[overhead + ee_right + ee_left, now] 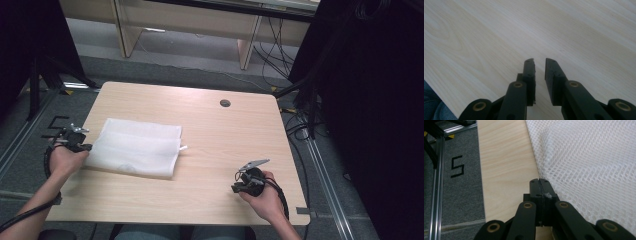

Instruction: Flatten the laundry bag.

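Fingers of left gripper (540,185) pressed together beside white mesh cloth (586,165); right gripper (539,65) slightly spread, empty.

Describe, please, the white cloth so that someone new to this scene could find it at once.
Start at the light wooden table and look to its left half. There lies the white mesh cloth, folded flat into a rectangle, with the left gripper shut at its left edge. It is the one soft, netted white thing on the bare wood.
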Motion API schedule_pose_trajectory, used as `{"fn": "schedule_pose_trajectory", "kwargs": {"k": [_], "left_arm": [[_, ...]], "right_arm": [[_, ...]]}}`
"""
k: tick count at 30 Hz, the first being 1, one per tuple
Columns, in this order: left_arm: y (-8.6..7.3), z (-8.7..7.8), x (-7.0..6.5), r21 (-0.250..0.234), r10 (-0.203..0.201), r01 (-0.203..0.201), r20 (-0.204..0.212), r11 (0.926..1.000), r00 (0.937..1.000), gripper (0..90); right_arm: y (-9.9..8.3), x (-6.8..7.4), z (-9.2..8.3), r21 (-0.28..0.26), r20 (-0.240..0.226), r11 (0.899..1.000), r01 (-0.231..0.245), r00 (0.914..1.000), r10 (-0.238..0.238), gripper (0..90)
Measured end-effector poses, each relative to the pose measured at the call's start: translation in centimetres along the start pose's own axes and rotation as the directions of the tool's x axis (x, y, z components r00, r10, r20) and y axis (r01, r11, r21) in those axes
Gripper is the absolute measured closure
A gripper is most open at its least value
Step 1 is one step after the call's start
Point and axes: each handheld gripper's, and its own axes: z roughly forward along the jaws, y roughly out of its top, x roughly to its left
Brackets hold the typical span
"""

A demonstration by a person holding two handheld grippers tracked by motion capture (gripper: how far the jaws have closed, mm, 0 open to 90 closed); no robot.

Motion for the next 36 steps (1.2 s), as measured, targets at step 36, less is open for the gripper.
{"fn": "schedule_pose_trajectory", "kwargs": {"k": [36], "left_arm": [[4.3, 1.6, -10.6, -0.038, 0.27, -0.267, 0.135, 0.963, 0.9535, 89.7]], "right_arm": [[0.1, 0.0, -0.2, 0.002, -0.004, 1.0, -0.023, 0.9997, 0.023, 77.7]]}}
